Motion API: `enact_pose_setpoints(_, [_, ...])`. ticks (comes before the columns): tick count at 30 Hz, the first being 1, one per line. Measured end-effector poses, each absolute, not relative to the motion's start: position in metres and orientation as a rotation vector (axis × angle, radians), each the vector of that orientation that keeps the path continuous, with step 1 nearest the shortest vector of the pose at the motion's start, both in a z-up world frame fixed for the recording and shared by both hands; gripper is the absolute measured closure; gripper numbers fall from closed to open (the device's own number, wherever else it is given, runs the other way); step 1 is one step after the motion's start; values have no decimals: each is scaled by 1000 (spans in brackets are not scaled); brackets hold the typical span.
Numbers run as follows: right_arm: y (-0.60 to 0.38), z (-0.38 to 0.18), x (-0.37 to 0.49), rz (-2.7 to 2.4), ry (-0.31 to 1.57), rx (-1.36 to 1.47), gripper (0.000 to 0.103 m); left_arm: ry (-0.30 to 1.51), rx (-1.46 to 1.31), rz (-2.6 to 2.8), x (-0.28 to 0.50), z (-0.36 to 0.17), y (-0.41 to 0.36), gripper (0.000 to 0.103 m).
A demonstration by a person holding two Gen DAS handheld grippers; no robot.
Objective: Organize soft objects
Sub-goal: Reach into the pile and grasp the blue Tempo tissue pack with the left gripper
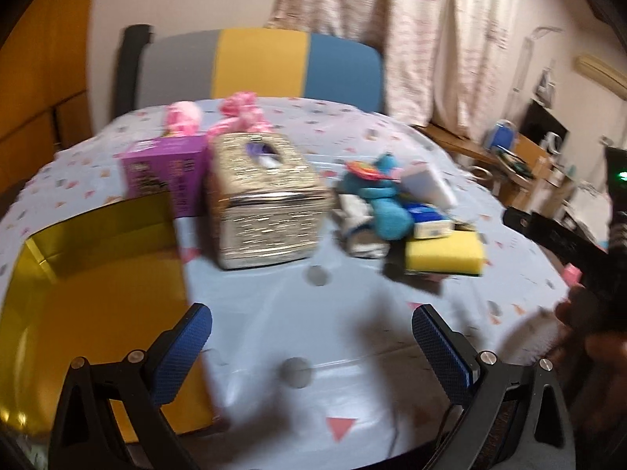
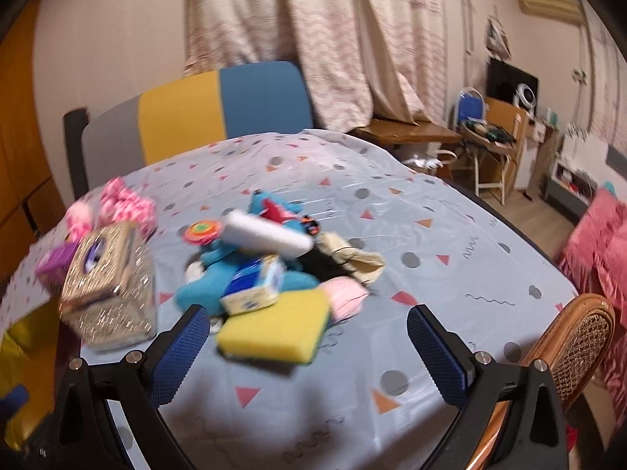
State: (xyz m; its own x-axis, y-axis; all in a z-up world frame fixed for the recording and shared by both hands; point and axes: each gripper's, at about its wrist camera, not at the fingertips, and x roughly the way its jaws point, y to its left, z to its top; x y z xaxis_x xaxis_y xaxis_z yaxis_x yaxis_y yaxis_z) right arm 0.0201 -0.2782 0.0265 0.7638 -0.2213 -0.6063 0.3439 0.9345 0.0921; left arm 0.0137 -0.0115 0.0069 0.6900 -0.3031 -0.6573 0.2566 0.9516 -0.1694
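Observation:
A pile of soft things lies on the table: a yellow sponge (image 2: 274, 329) (image 1: 443, 254), a blue plush toy (image 2: 219, 278) (image 1: 386, 203), a white sponge block (image 2: 266, 237) (image 1: 429, 184), a pink cloth (image 2: 347, 295) and a small blue-and-cream packet (image 2: 254, 286). An open gold-lined box (image 1: 78, 297) sits at the left. My left gripper (image 1: 311, 348) is open and empty above the cloth, short of the pile. My right gripper (image 2: 307, 350) is open and empty, just in front of the yellow sponge.
A glittery gold tissue box (image 1: 266, 196) (image 2: 109, 286) and a purple box (image 1: 168, 172) stand left of the pile, pink fluffy items (image 1: 235, 113) behind them. A grey-yellow-blue chair (image 1: 254, 66) is at the far edge, a rattan chair (image 2: 576, 337) at the right.

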Motion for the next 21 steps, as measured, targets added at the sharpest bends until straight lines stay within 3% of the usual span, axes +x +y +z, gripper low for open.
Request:
enact_pose_setpoints(4, [-309,28,22,-341,629,258,0,757,-59,-431,25,13,-34,0])
enact_pose_setpoints(11, [-352,16,17,-325,651,429,0,929,-103,-517,59,-2,-61,0])
enact_pose_setpoints(21, [-371,-2,16,-244,660,610,0,913,-29,-660,97,11,-127,0])
